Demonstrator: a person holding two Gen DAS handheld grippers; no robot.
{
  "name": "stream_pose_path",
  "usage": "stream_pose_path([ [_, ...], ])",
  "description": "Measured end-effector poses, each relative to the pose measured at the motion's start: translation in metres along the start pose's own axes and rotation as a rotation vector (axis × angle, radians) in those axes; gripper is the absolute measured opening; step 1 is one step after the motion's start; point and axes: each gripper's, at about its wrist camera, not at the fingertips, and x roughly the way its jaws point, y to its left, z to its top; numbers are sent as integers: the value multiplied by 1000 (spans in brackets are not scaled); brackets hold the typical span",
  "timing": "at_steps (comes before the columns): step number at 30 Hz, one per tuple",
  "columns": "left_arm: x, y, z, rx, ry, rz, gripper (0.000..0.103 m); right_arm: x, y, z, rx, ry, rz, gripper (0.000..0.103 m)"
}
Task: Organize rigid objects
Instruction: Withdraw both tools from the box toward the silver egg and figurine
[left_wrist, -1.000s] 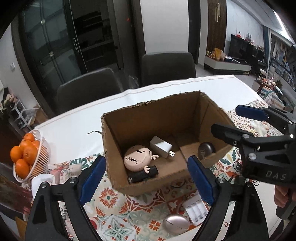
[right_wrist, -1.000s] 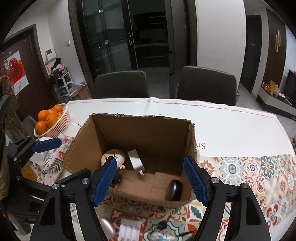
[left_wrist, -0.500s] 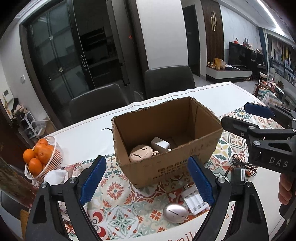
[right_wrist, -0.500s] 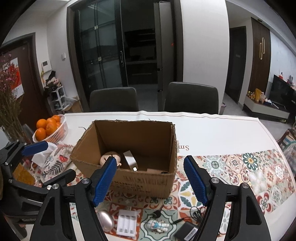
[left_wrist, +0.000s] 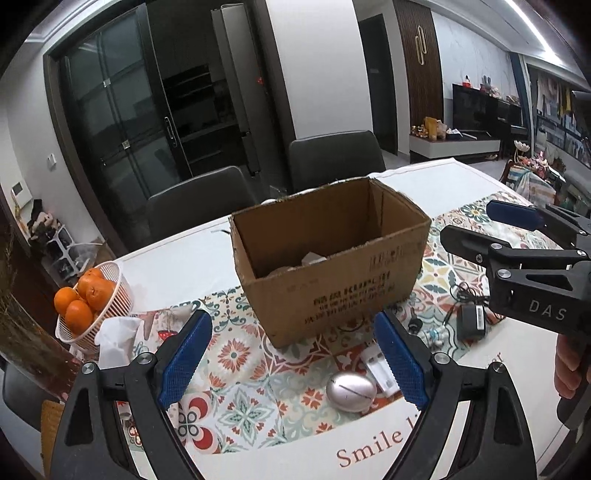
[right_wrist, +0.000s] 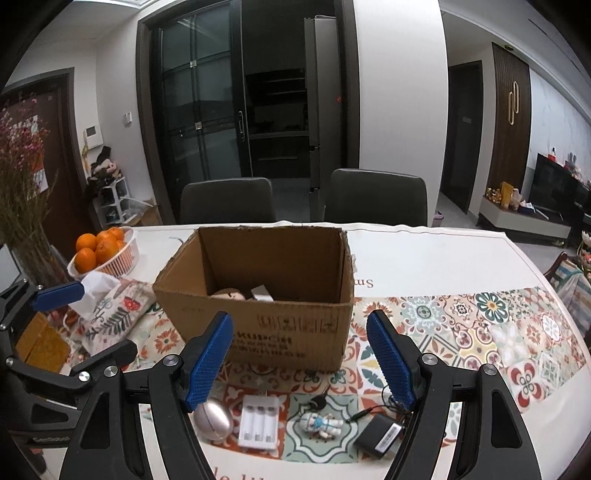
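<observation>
Cardboard box (right_wrist: 258, 295) sat in the middle of the table with some toys inside, while the silver egg (right_wrist: 213, 418), white battery case (right_wrist: 258, 421), little figure (right_wrist: 320, 421) and black charger (right_wrist: 380, 435) lay on the near side. Both the left gripper (left_wrist: 291, 358) and right gripper (right_wrist: 300, 358) hung wide apart and empty, so I think it was the moment between pick-ups. Next, one should go down over a near thing and squeeze it.

Two dark chairs (right_wrist: 376, 195) face dark glass doors (right_wrist: 207, 110) between white walls (right_wrist: 399, 92).

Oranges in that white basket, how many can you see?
4 oranges show in the white basket at the table's far left, beyond the tissues: three behind, one in front. More may lie hidden underneath.
</observation>
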Motion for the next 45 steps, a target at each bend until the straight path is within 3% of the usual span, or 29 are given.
stream_pose_path([
  [9,1,-8,-28,19,-9,-10,90,0,2,-29,31,24,-10,75],
  [34,36,-22,-82,54,56,-200,90,13,7,-97,79,80,-47,75],
  [45,55,-26,-98,79,76,-244,90,23,3,-121,137,90,-61,75],
])
